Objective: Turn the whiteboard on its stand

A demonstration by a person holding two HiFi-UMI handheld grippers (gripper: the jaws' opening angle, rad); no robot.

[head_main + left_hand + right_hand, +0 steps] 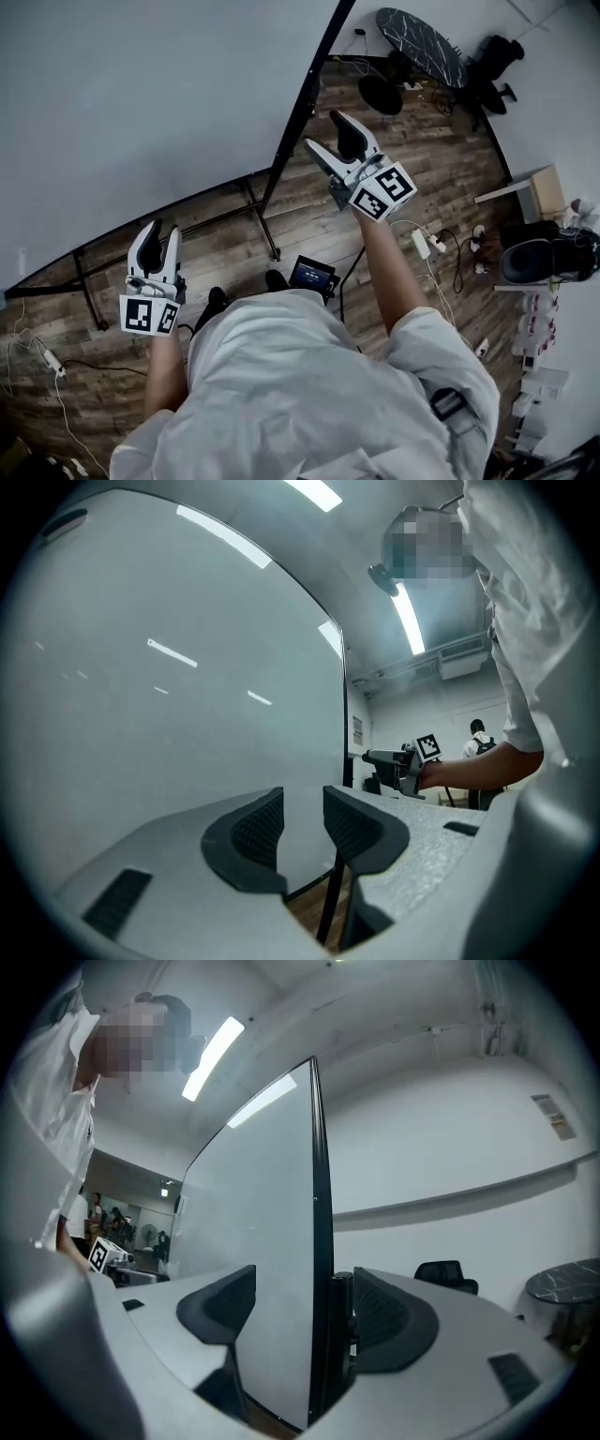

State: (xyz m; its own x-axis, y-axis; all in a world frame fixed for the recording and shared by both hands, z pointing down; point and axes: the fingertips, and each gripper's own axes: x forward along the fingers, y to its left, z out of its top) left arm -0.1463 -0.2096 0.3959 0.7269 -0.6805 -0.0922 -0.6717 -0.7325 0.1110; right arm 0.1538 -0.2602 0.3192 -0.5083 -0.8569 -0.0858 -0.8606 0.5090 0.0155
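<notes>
Whiteboard edge stands between the wide-open right tongs, unpinched; left tongs narrow, empty, near its face; grasping step, apparently: next, close on the edge, then swing.

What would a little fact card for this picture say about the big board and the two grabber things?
Board: large white whiteboard with a black frame, upright
Stand: black metal stand under the board
Floor: dark wooden plank floor
Left gripper: jaws open, nothing between them, pointing at the board's white face
Right gripper: jaws open, the board's black side edge between them, not squeezed
</notes>
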